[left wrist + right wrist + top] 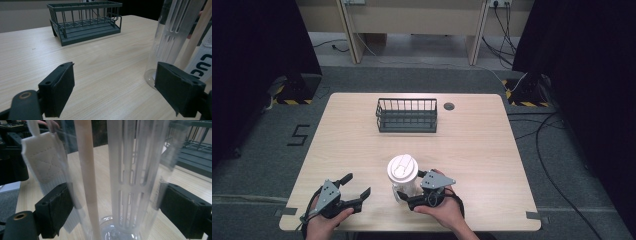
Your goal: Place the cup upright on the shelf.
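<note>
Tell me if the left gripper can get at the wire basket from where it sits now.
Probably yes. The left gripper is open near the table's front edge, and bare tabletop runs from its jaws up to the wire basket. The clear bottle stands off to its right, not on that line.

Even, soft overhead light keeps the pale wooden table [472,145] bright against dark surroundings, with faint shadows under the dark wire basket [406,115], while the right gripper view shows the clear plastic bottle [117,182] blurred and close, with washed-out white highlights.
</note>
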`<state>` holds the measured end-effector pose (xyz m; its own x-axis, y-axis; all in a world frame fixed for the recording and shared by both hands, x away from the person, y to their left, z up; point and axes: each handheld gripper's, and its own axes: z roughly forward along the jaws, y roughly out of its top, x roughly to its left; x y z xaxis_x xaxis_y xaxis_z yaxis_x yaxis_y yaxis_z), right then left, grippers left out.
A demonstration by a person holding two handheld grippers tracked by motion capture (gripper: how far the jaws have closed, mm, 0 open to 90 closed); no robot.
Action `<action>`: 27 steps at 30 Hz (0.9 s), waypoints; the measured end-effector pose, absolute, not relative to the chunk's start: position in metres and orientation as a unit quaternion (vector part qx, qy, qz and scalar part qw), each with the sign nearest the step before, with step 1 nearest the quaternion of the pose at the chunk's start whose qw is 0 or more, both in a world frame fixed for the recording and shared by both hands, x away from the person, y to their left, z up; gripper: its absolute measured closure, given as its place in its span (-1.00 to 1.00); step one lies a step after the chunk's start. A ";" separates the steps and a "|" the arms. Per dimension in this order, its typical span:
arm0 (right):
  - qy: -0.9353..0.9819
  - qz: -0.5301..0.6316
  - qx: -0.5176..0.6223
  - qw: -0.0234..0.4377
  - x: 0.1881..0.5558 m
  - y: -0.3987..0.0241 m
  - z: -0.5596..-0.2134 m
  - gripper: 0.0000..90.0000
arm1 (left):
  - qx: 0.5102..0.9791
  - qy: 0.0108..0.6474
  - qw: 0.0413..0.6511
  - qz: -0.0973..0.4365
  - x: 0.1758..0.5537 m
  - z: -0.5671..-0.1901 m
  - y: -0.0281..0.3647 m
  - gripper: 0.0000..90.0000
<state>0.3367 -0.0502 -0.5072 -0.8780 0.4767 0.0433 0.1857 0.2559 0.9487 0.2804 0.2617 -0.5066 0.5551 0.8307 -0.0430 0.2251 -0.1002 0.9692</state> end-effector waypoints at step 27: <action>0.779 0.581 0.205 0.117 0.343 -0.038 -0.515 -0.60 | 0.693 0.374 0.555 0.269 0.280 -0.506 0.261 -0.65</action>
<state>0.3433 -0.0382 -0.5148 -0.8880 0.4565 0.0559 0.1836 0.2404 0.9531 0.2799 0.2608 -0.5063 0.5764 0.8161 -0.0424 0.2195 -0.1046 0.9700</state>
